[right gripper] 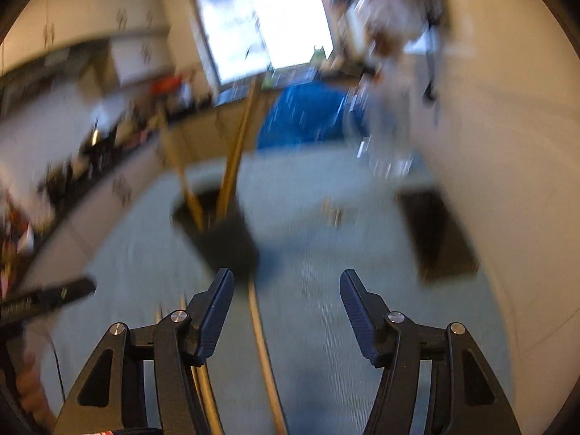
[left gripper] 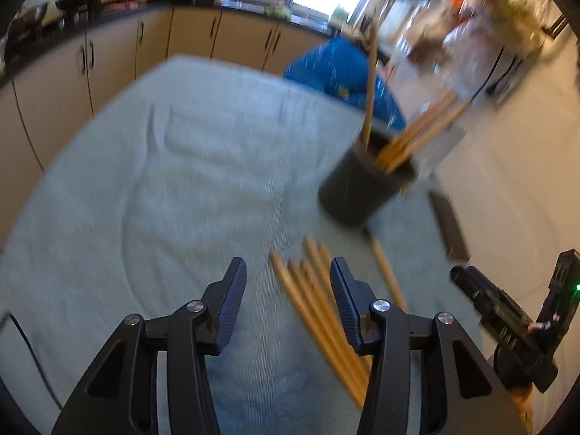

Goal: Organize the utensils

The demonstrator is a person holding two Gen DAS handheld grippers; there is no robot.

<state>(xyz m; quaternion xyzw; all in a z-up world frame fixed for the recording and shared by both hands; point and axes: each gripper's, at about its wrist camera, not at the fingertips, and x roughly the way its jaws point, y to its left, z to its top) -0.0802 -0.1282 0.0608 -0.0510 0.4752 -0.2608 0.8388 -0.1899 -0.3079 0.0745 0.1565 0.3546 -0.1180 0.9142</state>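
Observation:
A dark cup (left gripper: 362, 188) stands on the grey cloth (left gripper: 163, 181) with several wooden chopsticks (left gripper: 417, 134) standing in it. Several loose chopsticks (left gripper: 319, 308) lie on the cloth, partly under my left gripper (left gripper: 288, 272), which is open and empty above them. One more chopstick (left gripper: 389, 279) lies to their right. In the blurred right wrist view the cup (right gripper: 221, 235) is ahead to the left with chopsticks (right gripper: 235, 152) in it. My right gripper (right gripper: 286, 286) is open and empty, with a loose chopstick (right gripper: 264, 355) on the cloth below it.
A flat dark block (left gripper: 449, 224) lies on the cloth right of the cup; it also shows in the right wrist view (right gripper: 435, 235). The right gripper's body (left gripper: 514, 322) is at the right edge. A blue bag (left gripper: 337, 72) and kitchen cabinets (left gripper: 108, 54) stand beyond the table.

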